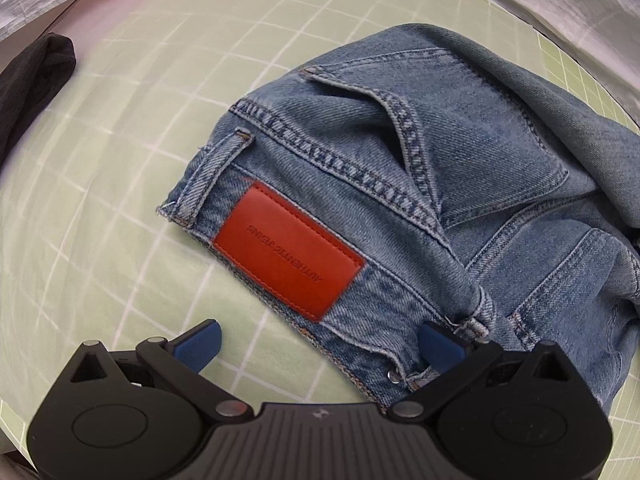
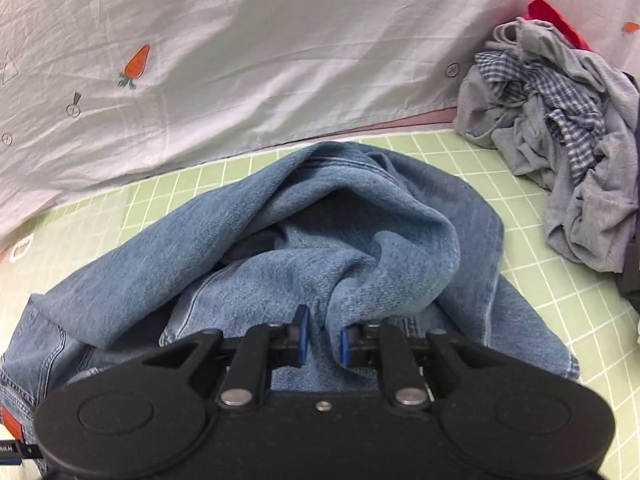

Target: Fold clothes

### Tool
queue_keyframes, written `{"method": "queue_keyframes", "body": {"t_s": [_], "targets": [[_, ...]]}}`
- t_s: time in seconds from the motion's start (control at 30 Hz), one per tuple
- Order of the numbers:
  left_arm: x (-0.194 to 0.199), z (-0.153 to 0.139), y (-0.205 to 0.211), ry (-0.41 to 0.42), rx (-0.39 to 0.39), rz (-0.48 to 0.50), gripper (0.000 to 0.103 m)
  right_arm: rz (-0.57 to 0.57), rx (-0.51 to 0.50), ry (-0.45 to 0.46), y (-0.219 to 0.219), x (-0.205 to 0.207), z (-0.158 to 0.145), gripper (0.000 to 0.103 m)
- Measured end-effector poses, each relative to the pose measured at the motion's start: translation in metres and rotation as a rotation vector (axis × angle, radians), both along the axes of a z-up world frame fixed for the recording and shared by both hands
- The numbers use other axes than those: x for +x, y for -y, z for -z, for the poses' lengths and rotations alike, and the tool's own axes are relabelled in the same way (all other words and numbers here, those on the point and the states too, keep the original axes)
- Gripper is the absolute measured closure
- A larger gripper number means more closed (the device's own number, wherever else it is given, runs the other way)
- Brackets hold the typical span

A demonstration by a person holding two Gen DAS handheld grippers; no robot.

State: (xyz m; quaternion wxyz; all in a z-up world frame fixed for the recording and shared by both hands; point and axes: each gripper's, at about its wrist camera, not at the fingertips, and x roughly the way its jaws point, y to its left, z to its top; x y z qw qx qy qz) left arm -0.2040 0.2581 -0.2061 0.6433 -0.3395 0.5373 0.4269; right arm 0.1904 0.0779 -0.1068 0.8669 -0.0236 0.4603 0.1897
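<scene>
Blue jeans [image 1: 420, 184] lie partly folded on the green grid mat [image 1: 120, 208], waistband toward me, with a red leather patch [image 1: 286, 258] facing up. My left gripper [image 1: 320, 344] stands open over the waistband edge; one blue pad [image 1: 198, 344] is above the mat, the other [image 1: 440, 346] rests at the denim near a belt loop. In the right wrist view the jeans [image 2: 320, 232] are bunched in a raised fold. My right gripper [image 2: 322, 340] is shut on a ridge of that denim, pinched between its blue pads [image 2: 302, 334].
A pile of unfolded grey and checked clothes [image 2: 560, 140] sits at the right on the mat [image 2: 540, 300]. A pale sheet with carrot prints [image 2: 240, 60] rises behind. A dark garment [image 1: 32, 80] lies at the far left.
</scene>
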Motion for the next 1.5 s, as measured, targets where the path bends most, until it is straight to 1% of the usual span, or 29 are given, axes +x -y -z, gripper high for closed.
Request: {"method": "queue_keyframes", "body": {"t_s": [0.07, 0.17, 0.23, 0.27, 0.5, 0.53, 0.57, 0.6, 0.63, 0.67, 0.73, 0.77, 0.8, 0.83, 0.87, 0.93, 0.97, 1.03, 1.13, 1.23, 1.3, 1.4, 1.47, 1.5], "targets": [[0.002, 0.001, 0.004, 0.000, 0.002, 0.005, 0.000, -0.036, 0.003, -0.012, -0.012, 0.007, 0.001, 0.087], [0.003, 0.002, 0.010, 0.000, 0.006, 0.005, 0.000, -0.090, 0.021, 0.026, -0.034, 0.021, -0.008, 0.088], [0.003, 0.002, 0.014, 0.001, 0.007, 0.004, 0.000, -0.118, 0.040, 0.072, -0.050, 0.032, -0.019, 0.089], [0.003, 0.002, 0.016, 0.000, 0.007, 0.004, 0.000, -0.129, 0.050, 0.106, -0.057, 0.038, -0.028, 0.089], [0.012, 0.005, 0.028, -0.004, 0.002, 0.002, 0.000, -0.197, 0.118, 0.441, -0.105, 0.068, -0.109, 0.090], [0.016, 0.003, 0.015, -0.006, -0.002, 0.000, 0.000, -0.204, 0.127, 0.473, -0.111, 0.072, -0.118, 0.090], [0.020, 0.002, 0.001, -0.008, -0.006, -0.001, 0.000, -0.202, 0.128, 0.457, -0.116, 0.079, -0.120, 0.087], [0.024, 0.000, -0.012, -0.010, -0.010, -0.003, 0.000, -0.193, 0.117, 0.418, -0.121, 0.088, -0.117, 0.083], [0.027, -0.002, -0.025, -0.012, -0.014, -0.004, 0.000, -0.183, 0.097, 0.380, -0.125, 0.095, -0.111, 0.068], [0.022, -0.003, -0.037, -0.011, -0.013, -0.003, 0.000, -0.170, 0.056, 0.343, -0.128, 0.098, -0.099, 0.056], [0.012, -0.007, -0.061, -0.010, -0.011, -0.001, 0.000, -0.164, -0.009, 0.298, -0.126, 0.094, -0.074, 0.050], [0.010, -0.009, -0.071, -0.009, -0.010, 0.000, 0.000, -0.161, -0.012, 0.275, -0.119, 0.087, -0.063, 0.039], [0.020, -0.014, -0.068, -0.008, -0.006, -0.001, 0.000, -0.157, -0.015, 0.251, -0.111, 0.080, -0.052, 0.031], [0.009, -0.014, -0.065, -0.007, -0.004, -0.002, 0.000, -0.149, -0.015, 0.228, -0.102, 0.073, -0.041, 0.016], [-0.001, -0.014, -0.058, -0.006, -0.002, -0.003, 0.000, -0.132, -0.010, 0.205, -0.090, 0.064, -0.033, 0.012], [-0.022, -0.030, -0.025, -0.007, -0.007, -0.013, 0.000, -0.086, -0.015, 0.168, -0.065, 0.045, -0.020, 0.011], [-0.031, -0.036, -0.013, -0.008, -0.009, -0.019, 0.000, -0.060, -0.022, 0.151, -0.052, 0.036, -0.014, 0.008], [-0.028, -0.041, -0.012, -0.009, -0.020, -0.045, 0.000, -0.007, -0.039, 0.122, -0.025, 0.019, -0.003, 0.005], [-0.045, -0.048, -0.002, 0.002, -0.034, -0.116, 0.000, 0.066, -0.071, 0.088, 0.017, -0.006, 0.010, 0.005], [-0.052, -0.059, 0.018, 0.004, -0.014, -0.131, 0.000, 0.117, -0.124, 0.069, 0.056, -0.027, 0.019, 0.005], [-0.056, -0.069, 0.032, 0.033, -0.012, -0.134, 0.000, 0.152, -0.147, 0.051, 0.078, -0.038, 0.026, 0.005], [-0.064, -0.082, 0.057, 0.107, -0.030, -0.151, 0.000, 0.185, -0.138, 0.013, 0.104, -0.052, 0.036, 0.005], [-0.034, -0.071, 0.073, 0.119, -0.025, -0.145, 0.000, 0.193, -0.140, -0.003, 0.114, -0.056, 0.041, 0.005], [-0.032, -0.072, 0.076, 0.114, -0.019, -0.137, 0.000, 0.192, -0.140, -0.009, 0.117, -0.057, 0.044, 0.005]]}}
